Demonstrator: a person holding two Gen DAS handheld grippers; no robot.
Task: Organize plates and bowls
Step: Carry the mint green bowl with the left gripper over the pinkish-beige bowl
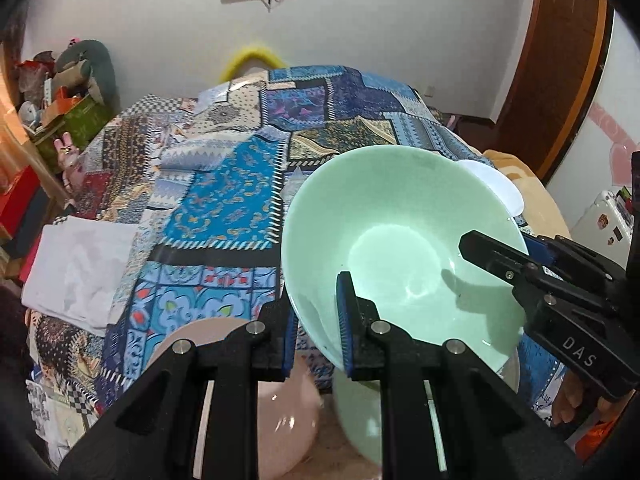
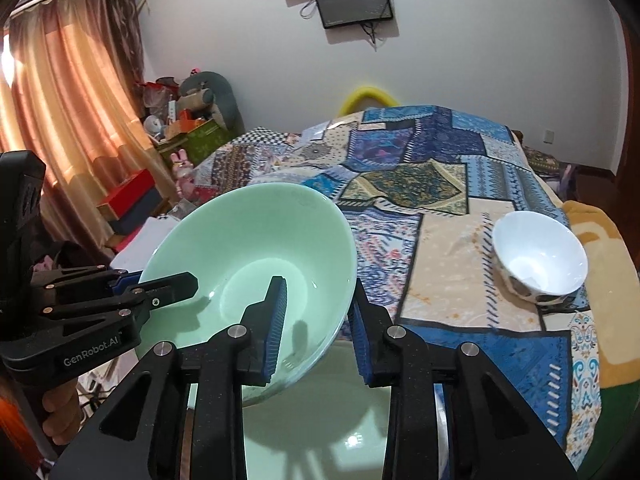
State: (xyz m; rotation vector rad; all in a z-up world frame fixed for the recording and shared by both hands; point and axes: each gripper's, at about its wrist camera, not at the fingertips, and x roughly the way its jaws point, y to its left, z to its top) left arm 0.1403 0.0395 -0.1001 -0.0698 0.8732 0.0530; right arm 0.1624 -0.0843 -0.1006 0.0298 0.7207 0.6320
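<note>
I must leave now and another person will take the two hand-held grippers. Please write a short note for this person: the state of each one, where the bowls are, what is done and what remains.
Left hand-held gripper: clamped on the rim of the green bowl, one finger inside, one outside.
Right hand-held gripper: clamped on the opposite rim of the same bowl.
The green bowl is lifted and tilted, over a second green dish directly below.
A pink bowl lies low on the left; a white bowl sits alone on the patterned cloth.
Done: green bowl picked up.
Left: probably set it down into the green dish, then gather the pink and white bowls.
</note>
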